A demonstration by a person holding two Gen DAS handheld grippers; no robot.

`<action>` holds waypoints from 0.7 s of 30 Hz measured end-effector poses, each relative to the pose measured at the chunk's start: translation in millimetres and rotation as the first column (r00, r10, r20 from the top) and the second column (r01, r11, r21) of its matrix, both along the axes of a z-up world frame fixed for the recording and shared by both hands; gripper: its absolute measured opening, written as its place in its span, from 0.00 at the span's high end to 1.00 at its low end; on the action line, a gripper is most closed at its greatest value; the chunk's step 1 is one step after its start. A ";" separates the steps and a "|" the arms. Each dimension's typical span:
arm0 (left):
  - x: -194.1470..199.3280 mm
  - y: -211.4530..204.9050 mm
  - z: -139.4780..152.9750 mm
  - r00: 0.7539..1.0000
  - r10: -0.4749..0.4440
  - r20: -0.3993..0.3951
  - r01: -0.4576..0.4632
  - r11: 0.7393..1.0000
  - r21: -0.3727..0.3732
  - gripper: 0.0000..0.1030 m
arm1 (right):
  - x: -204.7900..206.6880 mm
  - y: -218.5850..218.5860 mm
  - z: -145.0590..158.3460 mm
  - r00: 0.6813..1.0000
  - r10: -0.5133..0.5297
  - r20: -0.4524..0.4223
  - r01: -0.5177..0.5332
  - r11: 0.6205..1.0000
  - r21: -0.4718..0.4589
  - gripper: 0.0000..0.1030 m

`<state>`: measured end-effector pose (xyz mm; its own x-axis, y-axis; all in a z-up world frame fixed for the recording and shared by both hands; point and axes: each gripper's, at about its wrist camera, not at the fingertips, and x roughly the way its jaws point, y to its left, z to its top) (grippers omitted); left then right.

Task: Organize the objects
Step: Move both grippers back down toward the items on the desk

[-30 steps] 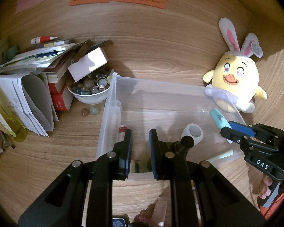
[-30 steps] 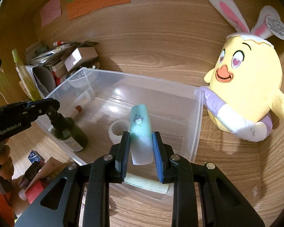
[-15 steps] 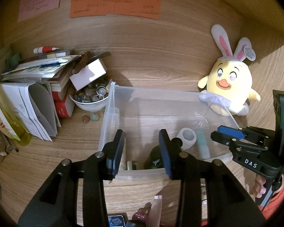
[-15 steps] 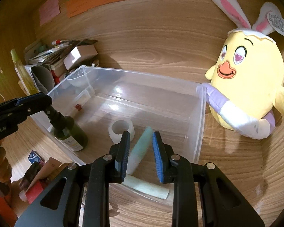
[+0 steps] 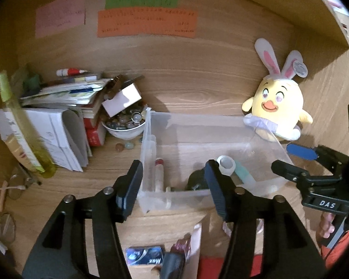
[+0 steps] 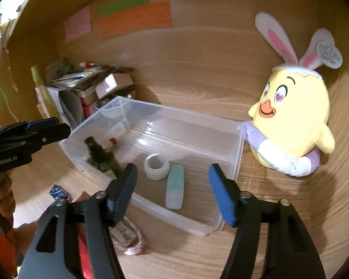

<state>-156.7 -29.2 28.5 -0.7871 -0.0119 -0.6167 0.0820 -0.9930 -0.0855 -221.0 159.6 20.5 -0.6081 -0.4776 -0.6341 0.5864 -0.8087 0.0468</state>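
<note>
A clear plastic bin (image 5: 193, 118) (image 6: 181, 116) stands on the wooden desk. Inside it lie a mint-green tube (image 6: 174, 189) (image 5: 243, 174), a white tape roll (image 6: 156, 166) (image 5: 226, 164), a dark green bottle (image 6: 102, 155) (image 5: 196, 182) and a red-capped stick (image 5: 159, 173). My left gripper (image 5: 174, 186) hovers over the bin's near edge, jaws opening, nothing between them. My right gripper (image 6: 172, 191) hangs above the tube, jaws opening, pads clear of it. Each gripper also shows in the other's view: the right gripper (image 5: 295, 160), the left gripper (image 6: 51, 127).
A yellow bunny-eared plush (image 5: 276, 111) (image 6: 293, 121) leans at the bin's right. A bowl of stones (image 5: 125, 123), a white box (image 5: 122, 98), stacked books and papers (image 5: 62, 116) and a yellow-green bottle (image 5: 23, 134) crowd the left. Small packets (image 5: 144, 254) and a corded tag (image 6: 128, 237) lie in front.
Both grippers let go and opened wide: the bottle now lies tipped in the bin, the mint tube lies flat on its floor. Both hands pulled back and up.
</note>
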 end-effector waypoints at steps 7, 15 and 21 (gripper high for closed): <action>34.5 4.5 8.6 0.999 -0.004 -0.036 0.003 1.000 -0.029 0.25 | 29.4 6.9 9.2 0.999 0.036 -0.028 -0.037 0.999 -0.023 0.23; 61.8 13.1 -8.9 1.000 -0.011 -0.006 0.010 0.996 -0.085 0.14 | 56.8 5.6 -3.1 0.995 0.095 -0.004 -0.095 0.995 -0.013 0.21; 66.7 5.7 -32.6 0.997 -0.009 0.074 0.013 0.999 -0.050 0.14 | 78.2 -3.3 -22.8 0.989 0.147 0.027 -0.147 0.989 0.014 0.21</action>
